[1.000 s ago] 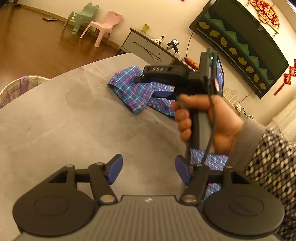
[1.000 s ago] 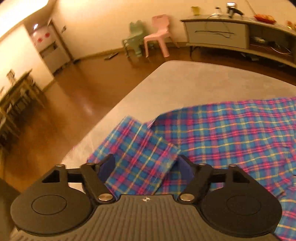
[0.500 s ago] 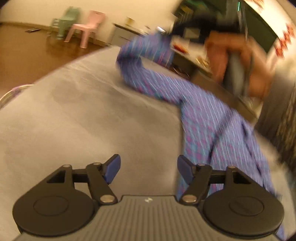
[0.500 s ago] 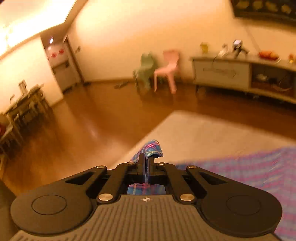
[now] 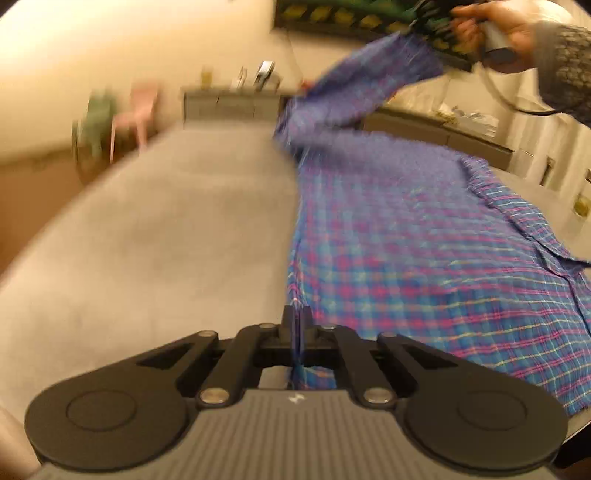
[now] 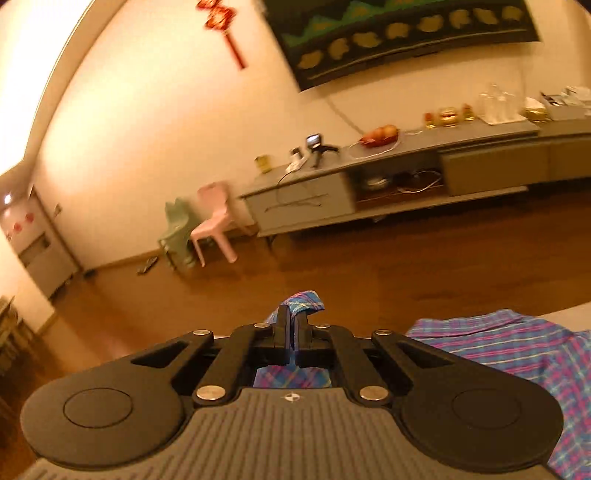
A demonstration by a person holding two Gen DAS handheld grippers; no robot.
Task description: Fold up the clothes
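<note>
The left gripper (image 5: 296, 321) has just snapped closed on the near edge of the plaid shirt (image 5: 406, 251), cloth pinched between its pads. The right gripper (image 6: 291, 330) is clamped on a corner of the same shirt, lifted high in the person's hand (image 5: 506, 22). The shirt stretches from that raised corner down across the grey table (image 5: 166, 229), mostly lying flat

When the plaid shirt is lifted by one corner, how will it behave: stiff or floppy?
Probably floppy: the plaid shirt sags from the raised right tool down to the table. Likely light, since a thin pinch lifts the sleeve. It wrinkles easily near the left tool.
</note>
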